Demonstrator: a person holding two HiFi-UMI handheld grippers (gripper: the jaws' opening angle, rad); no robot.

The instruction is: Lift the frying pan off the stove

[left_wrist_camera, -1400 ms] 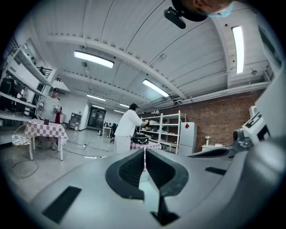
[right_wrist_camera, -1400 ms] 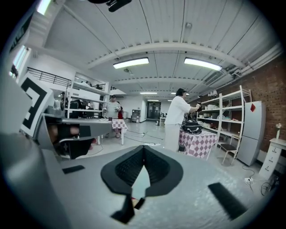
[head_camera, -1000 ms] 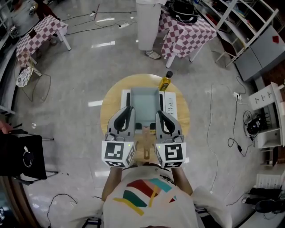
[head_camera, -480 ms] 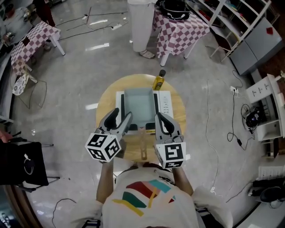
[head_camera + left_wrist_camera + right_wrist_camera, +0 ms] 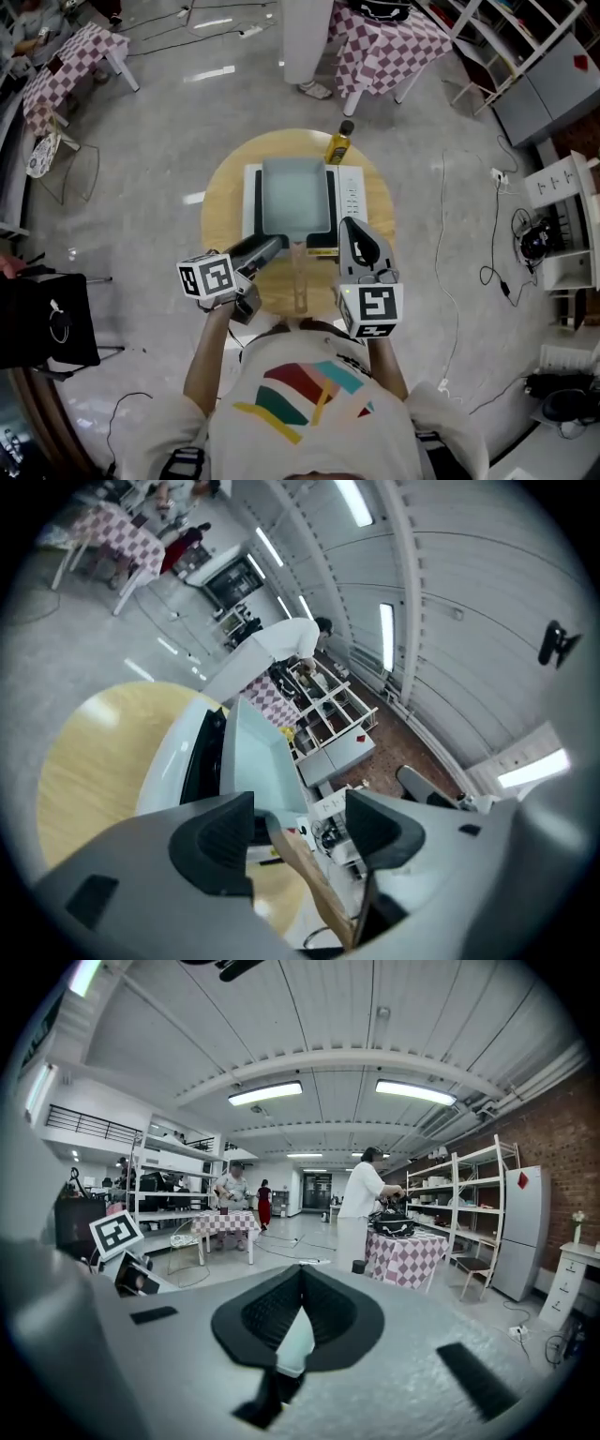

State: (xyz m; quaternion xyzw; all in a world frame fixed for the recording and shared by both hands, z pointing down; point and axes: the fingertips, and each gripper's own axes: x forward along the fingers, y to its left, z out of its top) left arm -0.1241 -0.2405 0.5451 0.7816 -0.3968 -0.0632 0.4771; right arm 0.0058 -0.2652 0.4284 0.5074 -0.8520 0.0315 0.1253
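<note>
A pale blue-green square frying pan [image 5: 295, 192] sits on the white stove [image 5: 352, 202] on a round wooden table [image 5: 220, 206]. Its wooden handle [image 5: 299, 281] points toward me. My left gripper [image 5: 270, 247] lies rolled on its side just left of the handle. In the left gripper view its jaws [image 5: 300, 822] are opening; the handle [image 5: 317, 888] runs between them, untouched by the pads. My right gripper [image 5: 352, 231] hovers right of the handle over the stove's near corner. In the right gripper view it [image 5: 300, 1314] is shut on nothing.
A yellow oil bottle [image 5: 339, 145] stands at the table's far edge behind the stove. Checkered tables [image 5: 389, 42], a person in white [image 5: 361, 1199], shelving and floor cables [image 5: 487, 272] surround the table.
The left gripper has rolled onto its side, drawn back and left beside the handle, and its jaws have opened. The right gripper stays shut in much the same place.
</note>
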